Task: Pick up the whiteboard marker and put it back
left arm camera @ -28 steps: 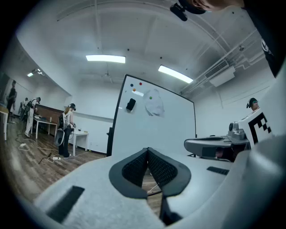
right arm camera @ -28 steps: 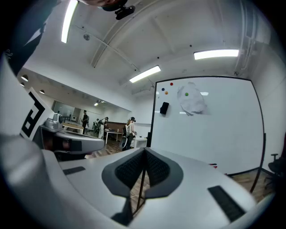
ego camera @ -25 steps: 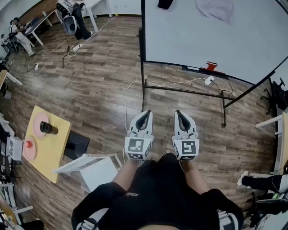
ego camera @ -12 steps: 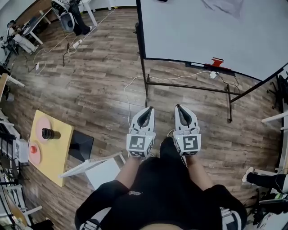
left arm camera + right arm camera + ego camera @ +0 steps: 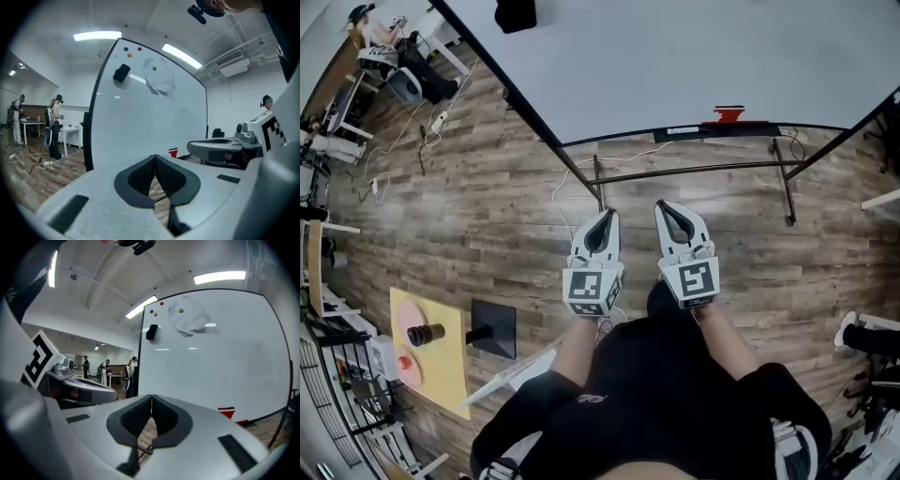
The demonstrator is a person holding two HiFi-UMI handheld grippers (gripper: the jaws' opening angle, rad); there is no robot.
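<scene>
The left gripper (image 5: 606,217) and right gripper (image 5: 664,208) are hovering side by side facing the whiteboard (image 5: 675,56), each with its jaws pressed together on nothing. The marker is too small to make out. A red object (image 5: 729,114) is sitting on the tray (image 5: 755,127) along the whiteboard's lower edge.

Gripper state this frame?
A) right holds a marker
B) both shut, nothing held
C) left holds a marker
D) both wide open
B: in their own views, the left gripper and the right gripper each have their jaws meeting at the tip with nothing between them.
</scene>
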